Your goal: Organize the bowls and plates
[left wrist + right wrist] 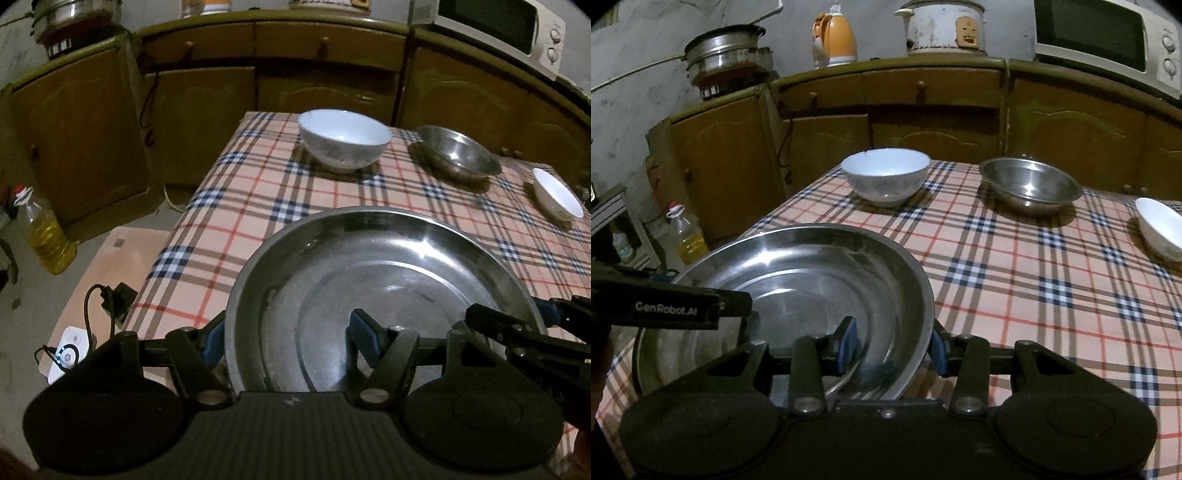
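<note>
A large steel plate lies at the near left of the plaid table; it also shows in the right wrist view. My left gripper stands open with the plate's left rim between its fingers, one pad outside, one inside. My right gripper straddles the plate's right rim the same way, with a gap at the pads. A large white bowl, a steel bowl and a small white bowl stand at the table's far side.
Wooden cabinets run behind the table, with a microwave, a rice cooker, an orange kettle and a steel pot on top. An oil bottle and a power strip are on the floor at left.
</note>
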